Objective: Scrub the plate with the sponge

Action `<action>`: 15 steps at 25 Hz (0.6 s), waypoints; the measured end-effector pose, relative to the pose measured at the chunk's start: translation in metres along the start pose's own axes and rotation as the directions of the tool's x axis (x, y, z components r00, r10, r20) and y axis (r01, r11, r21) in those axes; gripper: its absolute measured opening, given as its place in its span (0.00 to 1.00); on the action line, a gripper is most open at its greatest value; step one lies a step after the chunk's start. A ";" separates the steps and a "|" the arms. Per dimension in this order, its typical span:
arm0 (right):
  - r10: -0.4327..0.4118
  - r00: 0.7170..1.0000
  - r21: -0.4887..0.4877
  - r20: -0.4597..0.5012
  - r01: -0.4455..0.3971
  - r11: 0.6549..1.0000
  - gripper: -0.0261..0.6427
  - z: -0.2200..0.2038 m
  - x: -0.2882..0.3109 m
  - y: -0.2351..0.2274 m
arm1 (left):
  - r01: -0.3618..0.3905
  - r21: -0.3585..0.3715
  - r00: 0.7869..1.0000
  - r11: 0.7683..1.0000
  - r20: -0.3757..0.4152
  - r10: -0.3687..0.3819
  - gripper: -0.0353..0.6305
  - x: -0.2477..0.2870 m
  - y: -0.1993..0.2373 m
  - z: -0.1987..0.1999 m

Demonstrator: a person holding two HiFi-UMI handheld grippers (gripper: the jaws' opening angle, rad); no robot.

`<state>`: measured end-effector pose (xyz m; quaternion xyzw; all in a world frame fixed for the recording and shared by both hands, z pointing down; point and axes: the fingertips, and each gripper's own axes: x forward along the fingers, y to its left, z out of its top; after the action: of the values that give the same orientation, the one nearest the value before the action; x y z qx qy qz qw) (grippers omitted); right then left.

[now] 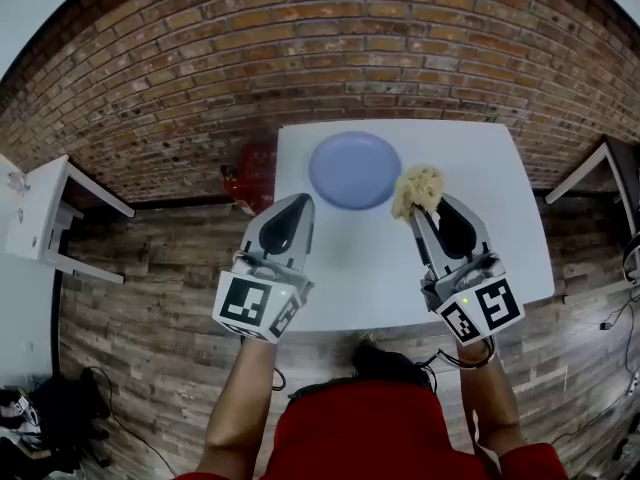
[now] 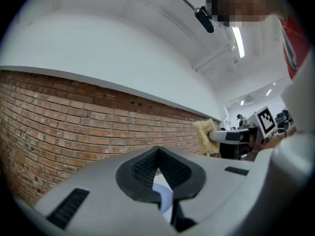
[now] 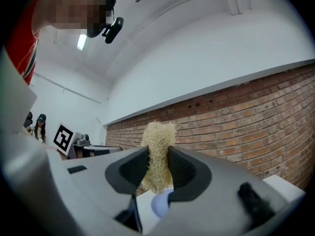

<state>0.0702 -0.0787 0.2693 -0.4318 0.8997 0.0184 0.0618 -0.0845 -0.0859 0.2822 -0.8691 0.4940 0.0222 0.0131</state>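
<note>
A pale blue plate lies on the white table, toward its far edge. My right gripper is shut on a tan, fibrous sponge, held in the air just right of the plate. In the right gripper view the sponge sticks up between the two pads, and a bit of the plate shows below it. My left gripper is shut and holds nothing; it hovers near the plate's left front edge. From the left gripper view the sponge shows at the right, and a sliver of plate below my jaws.
A brick wall runs behind the table. A red object sits on the wooden floor by the table's left side. A white table stands at the left, and another table edge at the right.
</note>
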 end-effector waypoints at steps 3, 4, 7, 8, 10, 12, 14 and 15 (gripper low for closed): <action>0.031 1.000 -0.013 -0.007 -0.031 0.999 0.22 -0.001 0.026 -0.018 | -0.019 0.002 1.000 1.000 -0.006 0.019 0.07 0.027 0.014 0.000; 0.040 0.999 -0.015 -0.009 -0.040 0.999 0.22 -0.002 0.035 -0.025 | -0.027 0.005 1.000 1.000 -0.009 0.027 0.07 0.036 0.019 -0.001; 0.060 0.998 -0.006 -0.017 -0.061 0.998 0.22 -0.007 0.059 -0.045 | -0.050 0.007 0.998 0.999 -0.027 0.050 0.07 0.061 0.032 -0.009; 0.068 0.997 -0.002 -0.022 -0.068 0.998 0.22 -0.010 0.066 -0.051 | -0.058 0.004 0.998 0.998 -0.039 0.058 0.07 0.068 0.037 -0.013; 0.084 0.996 0.002 -0.033 -0.084 0.996 0.22 -0.015 0.079 -0.059 | -0.073 -0.004 0.995 0.997 -0.071 0.072 0.07 0.081 0.046 -0.023; 0.095 0.995 0.002 -0.043 -0.095 0.995 0.22 -0.018 0.092 -0.067 | -0.080 -0.010 0.991 0.997 -0.112 0.078 0.07 0.093 0.055 -0.035; 0.099 0.994 0.009 -0.050 -0.099 0.995 0.22 -0.022 0.103 -0.072 | -0.080 -0.010 0.985 0.997 -0.156 0.078 0.07 0.102 0.063 -0.047; 0.100 0.993 0.013 -0.054 -0.100 0.995 0.22 -0.025 0.108 -0.074 | -0.081 -0.008 0.981 0.997 -0.176 0.078 0.07 0.106 0.068 -0.053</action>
<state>0.0586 -0.2103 0.2816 -0.3862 0.9216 0.0048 0.0384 -0.0870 -0.2140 0.3293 -0.8472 0.5275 -0.0501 -0.0379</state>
